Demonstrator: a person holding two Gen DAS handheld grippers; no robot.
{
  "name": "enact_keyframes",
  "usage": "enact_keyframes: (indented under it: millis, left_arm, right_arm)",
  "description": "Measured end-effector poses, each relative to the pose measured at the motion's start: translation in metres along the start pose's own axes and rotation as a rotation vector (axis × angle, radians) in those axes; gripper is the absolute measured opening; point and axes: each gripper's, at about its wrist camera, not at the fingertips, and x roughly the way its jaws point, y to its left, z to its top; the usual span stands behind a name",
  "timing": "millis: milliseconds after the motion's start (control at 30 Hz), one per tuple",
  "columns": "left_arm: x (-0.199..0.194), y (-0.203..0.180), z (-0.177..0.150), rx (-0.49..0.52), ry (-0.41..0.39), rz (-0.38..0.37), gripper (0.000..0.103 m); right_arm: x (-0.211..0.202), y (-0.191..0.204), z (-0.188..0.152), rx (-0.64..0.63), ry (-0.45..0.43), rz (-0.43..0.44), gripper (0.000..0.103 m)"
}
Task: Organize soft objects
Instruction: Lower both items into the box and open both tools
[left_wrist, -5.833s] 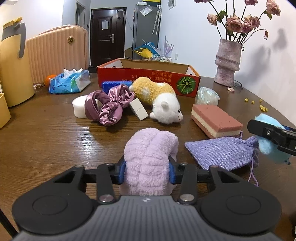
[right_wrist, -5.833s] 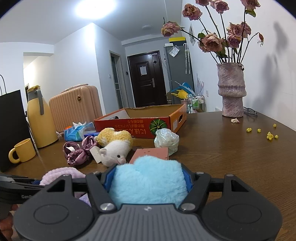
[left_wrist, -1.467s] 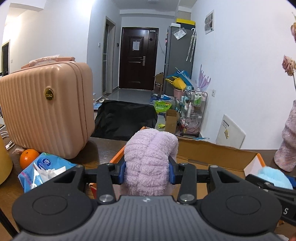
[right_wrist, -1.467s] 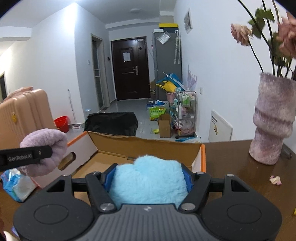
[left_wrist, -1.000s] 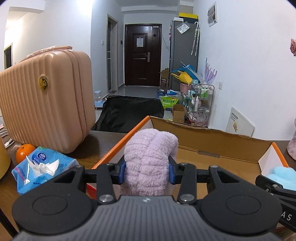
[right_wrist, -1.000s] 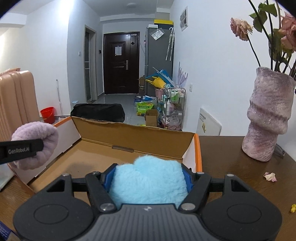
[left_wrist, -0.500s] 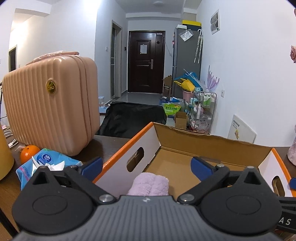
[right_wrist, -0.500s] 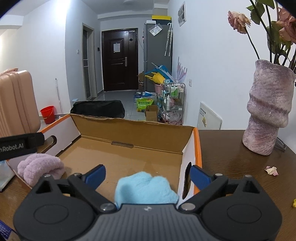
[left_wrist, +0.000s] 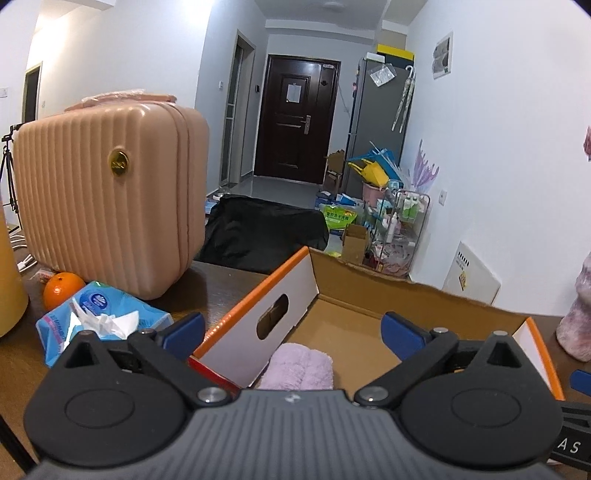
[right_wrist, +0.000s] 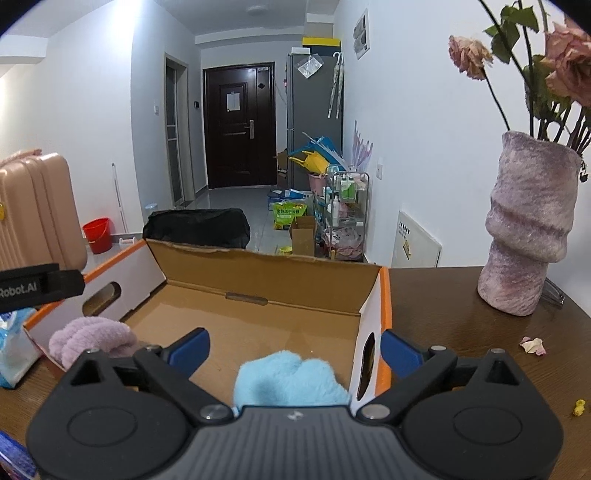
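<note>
Blue fluffy toy (right_wrist: 288, 380) and purple towel roll (left_wrist: 301, 371) are lying low in our frames inside the cardboard box (right_wrist: 266, 277), while we are holding the left gripper (left_wrist: 293, 328) and right gripper (right_wrist: 295, 349) wide open and empty just above them.

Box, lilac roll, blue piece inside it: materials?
Box: looks like corrugated cardboard, raw brown inside, white end walls with orange edges, cut hand holes. Lilac roll: plush, terry-like fabric, fuzzy ribbed pile. Blue piece: fluffy plush or fleece, matte long nap; its filling isn't visible.
</note>
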Motion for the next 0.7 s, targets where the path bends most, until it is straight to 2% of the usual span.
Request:
enact_keyframes:
  millis: [300,700]
  left_arm:
    - [-0.029,0.007,0.006,-0.006,-0.03,-0.002,0.103]
    - [-0.073,0.022,0.001,-0.009,-0.067,-0.021,0.103]
  right_arm:
    - [-0.036,-0.006,0.008,0.015,-0.052,0.02,0.1]
    - [-0.084,-0.013,0.001,0.022,-0.102,0.052,0.103]
